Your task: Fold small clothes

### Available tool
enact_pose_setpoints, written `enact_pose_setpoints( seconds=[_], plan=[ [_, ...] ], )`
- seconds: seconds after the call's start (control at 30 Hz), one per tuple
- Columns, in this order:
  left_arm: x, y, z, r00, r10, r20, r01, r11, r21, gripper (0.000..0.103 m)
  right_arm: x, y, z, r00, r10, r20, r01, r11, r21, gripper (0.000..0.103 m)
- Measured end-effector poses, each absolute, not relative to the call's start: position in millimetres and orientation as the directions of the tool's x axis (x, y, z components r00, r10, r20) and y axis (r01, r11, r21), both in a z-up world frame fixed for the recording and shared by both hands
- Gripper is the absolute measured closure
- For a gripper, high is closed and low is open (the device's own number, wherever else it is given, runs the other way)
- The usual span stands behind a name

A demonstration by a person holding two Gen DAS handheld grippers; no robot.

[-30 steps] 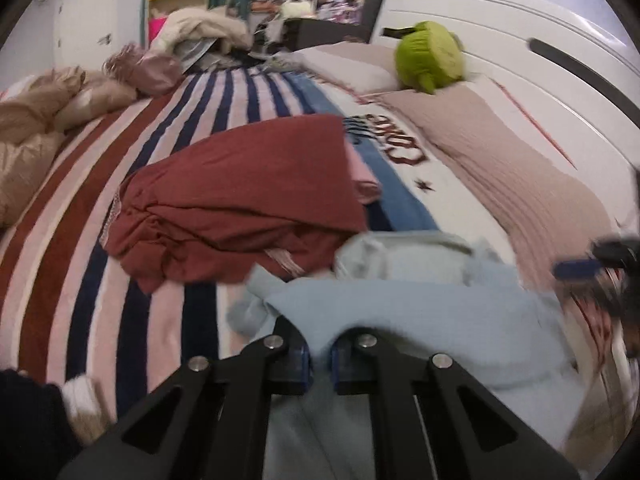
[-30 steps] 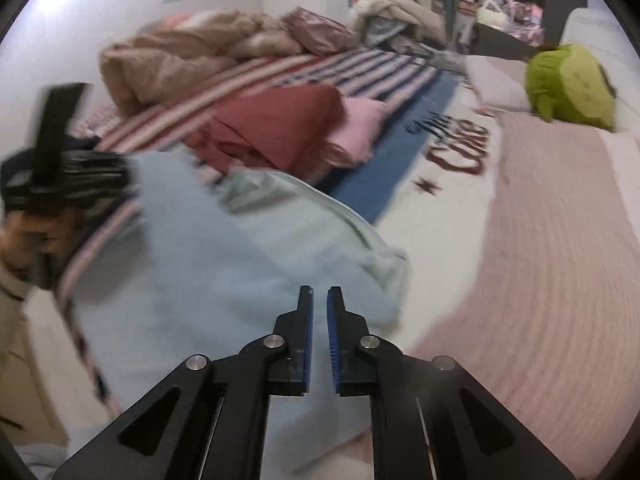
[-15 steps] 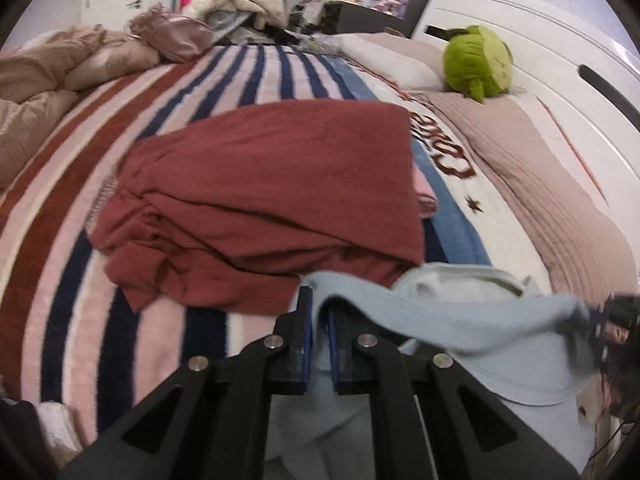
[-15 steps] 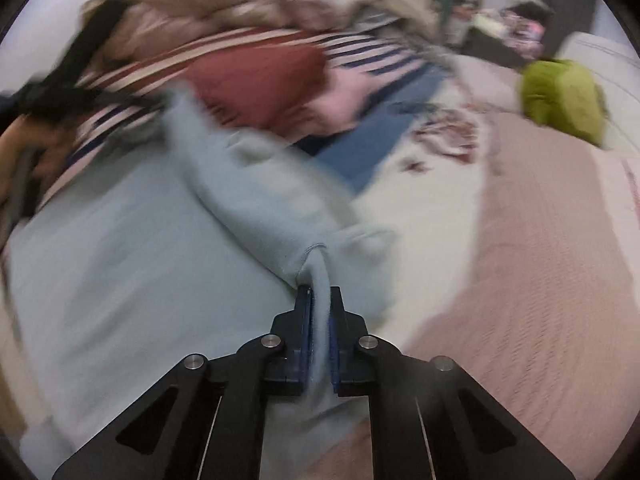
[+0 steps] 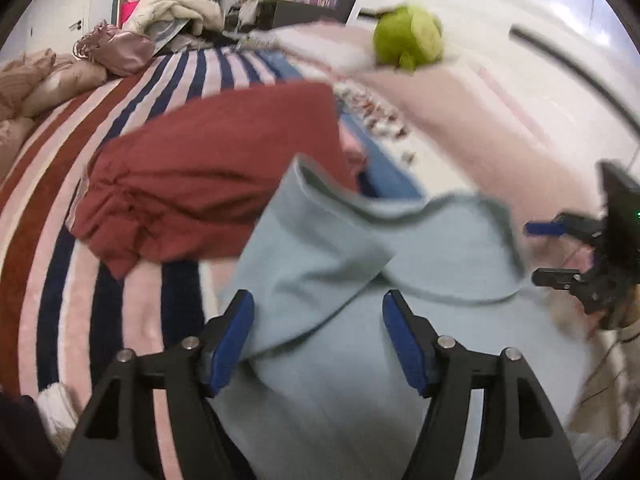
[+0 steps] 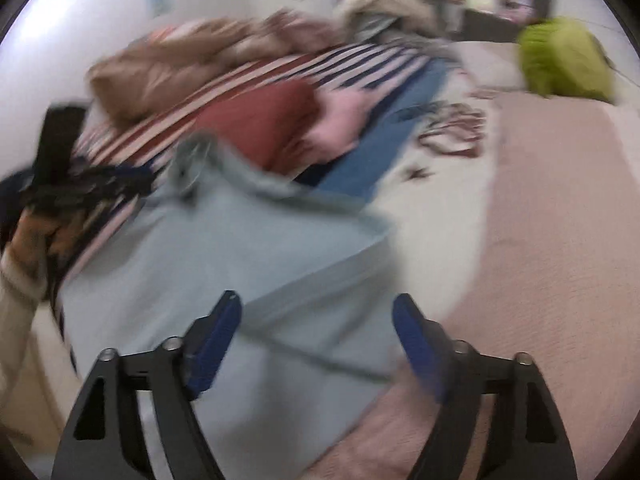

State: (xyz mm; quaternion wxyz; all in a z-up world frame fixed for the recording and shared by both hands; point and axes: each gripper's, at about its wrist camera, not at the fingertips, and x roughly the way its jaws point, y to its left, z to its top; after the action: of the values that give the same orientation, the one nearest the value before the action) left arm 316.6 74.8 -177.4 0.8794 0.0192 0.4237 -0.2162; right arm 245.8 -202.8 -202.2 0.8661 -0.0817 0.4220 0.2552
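Light-blue garment (image 5: pixel 360 280) lies spread on the bed (image 5: pixel 48 240), partly folded, with one flap laid over its upper part and a raised edge toward the dark-red garment (image 5: pixel 208 176) beyond it. The left hand-held gripper (image 5: pixel 318 340) hangs over the near part of the blue cloth with its jaws opening; the fabric runs between and beneath the blue pads (image 5: pixel 232 338), but the pads do not press on it, so nothing is held. In the right wrist view the right hand-held gripper (image 6: pixel 318 340) likewise stands over the garment's near right corner, jaws opening wide, cloth below and between the fingers yet apart from both pads. That view is heavily blurred, so whether the seam under it touches a finger cannot be told for sure.

The blue garment's far edge reaches the dark-red garment, which rests on the striped blanket beside a pink piece (image 6: pixel 340 120). To the garment's right lies a pinkish knitted cover (image 6: pixel 560 220). A green plush toy (image 5: pixel 408 36) sits well apart at the head of the bed. Each gripper appears at the edge of the other's view, flanking the garment.
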Motion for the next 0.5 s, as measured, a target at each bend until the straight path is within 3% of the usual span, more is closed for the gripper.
enact_pose_setpoints(
  seconds=[0.07,0.1,0.13,0.2,0.27,0.37,0.4,0.5],
  plan=[
    [323,69,-189,0.573,-0.252,-0.779,0.33,0.942,-0.063,0.04,247,-186,-218,0.55,0.251,-0.796,-0.48,0.876,-0.055,0.025],
    [326,70,-190,0.586,-0.241,-0.773,0.305,0.95,-0.065,0.047,250,-180,-225,0.558,0.221,-0.8,-0.466,0.881,-0.082,0.026],
    [328,75,-188,0.62,-0.23,-0.75,0.261,0.962,-0.08,0.066,254,-178,-227,0.573,0.212,-0.792,-0.449,0.889,-0.087,0.03],
    [335,93,-181,0.681,-0.124,-0.721,0.107,0.992,-0.07,0.079,263,-182,-223,0.617,0.168,-0.769,-0.379,0.92,-0.103,0.039],
    [346,117,-182,0.681,-0.069,-0.729,0.0,0.996,-0.094,0.077,275,-195,-217,0.661,0.101,-0.744,-0.28,0.953,-0.119,0.052],
    [353,130,-191,0.639,-0.032,-0.768,-0.037,0.997,-0.073,0.074,296,-211,-218,0.702,-0.053,-0.711,-0.149,0.964,-0.219,0.071],
    [347,133,-190,0.647,-0.038,-0.761,-0.031,0.997,-0.076,0.074,298,-216,-217,0.701,-0.051,-0.711,-0.146,0.966,-0.213,0.075],
    [328,141,-180,0.674,-0.104,-0.731,-0.001,0.99,-0.143,0.071,285,-234,-206,0.701,0.064,-0.711,-0.163,0.984,-0.072,0.075]
  ],
)
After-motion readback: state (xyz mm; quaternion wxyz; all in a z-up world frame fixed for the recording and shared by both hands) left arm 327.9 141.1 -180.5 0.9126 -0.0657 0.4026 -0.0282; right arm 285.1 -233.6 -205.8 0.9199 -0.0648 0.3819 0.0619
